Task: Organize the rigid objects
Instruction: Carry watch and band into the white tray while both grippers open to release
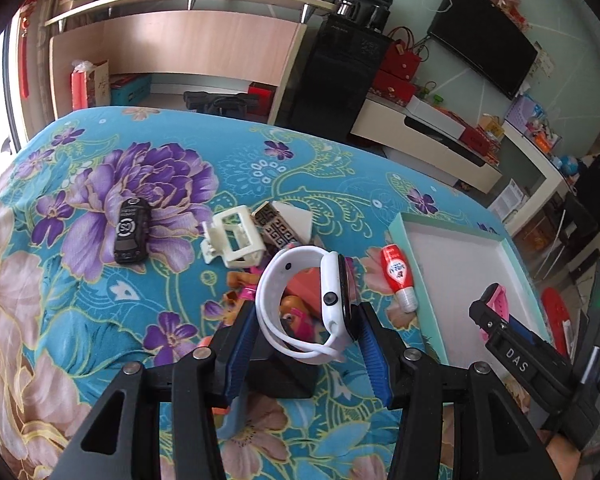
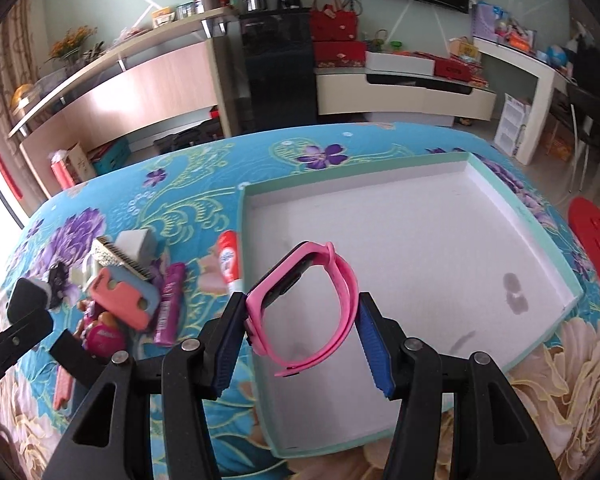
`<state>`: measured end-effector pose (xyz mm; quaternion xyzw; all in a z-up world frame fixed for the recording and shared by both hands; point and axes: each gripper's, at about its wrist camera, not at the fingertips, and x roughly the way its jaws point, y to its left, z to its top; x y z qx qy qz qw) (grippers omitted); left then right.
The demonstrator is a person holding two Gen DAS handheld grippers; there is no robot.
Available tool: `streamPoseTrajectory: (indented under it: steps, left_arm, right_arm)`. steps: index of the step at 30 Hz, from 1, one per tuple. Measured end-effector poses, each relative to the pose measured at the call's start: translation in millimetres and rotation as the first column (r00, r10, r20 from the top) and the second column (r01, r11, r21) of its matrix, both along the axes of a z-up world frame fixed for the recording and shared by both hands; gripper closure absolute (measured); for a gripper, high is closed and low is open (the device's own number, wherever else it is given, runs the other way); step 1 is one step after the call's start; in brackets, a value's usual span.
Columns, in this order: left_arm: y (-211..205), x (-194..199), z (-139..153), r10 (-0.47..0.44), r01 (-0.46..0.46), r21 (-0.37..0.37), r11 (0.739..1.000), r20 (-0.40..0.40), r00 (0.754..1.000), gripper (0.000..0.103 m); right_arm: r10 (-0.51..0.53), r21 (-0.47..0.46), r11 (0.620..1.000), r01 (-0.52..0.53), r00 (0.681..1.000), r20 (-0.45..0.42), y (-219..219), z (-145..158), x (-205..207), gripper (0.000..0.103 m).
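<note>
My left gripper (image 1: 306,322) is shut on a white smartwatch (image 1: 300,304), held above the pile of small objects on the floral cloth. My right gripper (image 2: 302,320) is shut on a pink watch (image 2: 320,304), held over the near left part of the shallow teal box (image 2: 572,280), whose white inside is bare. In the left wrist view the right gripper (image 1: 488,312) shows at the right with the pink watch (image 1: 498,294) over the box (image 1: 400,240). In the right wrist view the left gripper's fingers (image 2: 24,328) show at the far left.
On the cloth lie a black toy car (image 1: 132,230), a white hair claw (image 1: 232,242), a patterned block (image 1: 278,228), a red-and-white tube (image 1: 398,276) beside the box, a coral case (image 2: 124,300), a purple packet (image 2: 168,308) and toy figures (image 1: 296,312). Furniture stands beyond the table's far edge.
</note>
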<state>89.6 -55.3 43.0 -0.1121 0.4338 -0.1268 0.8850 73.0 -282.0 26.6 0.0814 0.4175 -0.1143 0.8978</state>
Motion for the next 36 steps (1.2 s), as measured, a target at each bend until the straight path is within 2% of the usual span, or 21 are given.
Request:
streamPoseTrajectory:
  steps: [7,11,17,23,31,32,35,36]
  left_arm:
    - [-63,4,6,-0.140,0.141,0.065,0.988,-0.020,0.990,0.050]
    - [-106,12,7,-0.220,0.222,0.119,0.968,-0.032,0.975,0.050]
    - [-162,22,-1,-0.312,0.314,0.147,0.938,-0.039,0.949,0.050]
    - [-190,37,-15,-0.320,0.326,0.139,0.935,-0.064,0.945,0.050]
    - [-199,47,-31,-0.302,0.313,0.142,0.939,-0.093,0.949,0.049]
    - [-199,47,-31,-0.299,0.310,0.142,0.940,-0.093,0.950,0.047]
    - [-198,47,-31,-0.279,0.290,0.151,0.945,-0.087,0.956,0.031]
    - [-197,47,-31,-0.278,0.288,0.147,0.946,-0.086,0.957,0.031]
  right_arm:
    - [-0.140,0.029,0.990,0.140,0.990,-0.006,-49,-5,-6,0.046]
    - [-0.190,0.046,0.981,0.191,0.981,-0.028,-69,-11,-9,0.046]
    - [-0.243,0.077,0.966,0.247,0.968,-0.058,-93,-21,-13,0.046]
    - [-0.290,0.103,0.950,0.295,0.955,-0.064,-108,-24,-20,0.046]
    - [-0.301,0.117,0.945,0.306,0.952,-0.064,-115,-25,-21,0.046]
    - [-0.299,0.119,0.945,0.305,0.952,-0.064,-114,-25,-21,0.045]
    - [-0.297,0.121,0.945,0.303,0.953,-0.064,-114,-25,-22,0.045]
    - [-0.297,0.120,0.945,0.303,0.953,-0.066,-114,-25,-21,0.045]
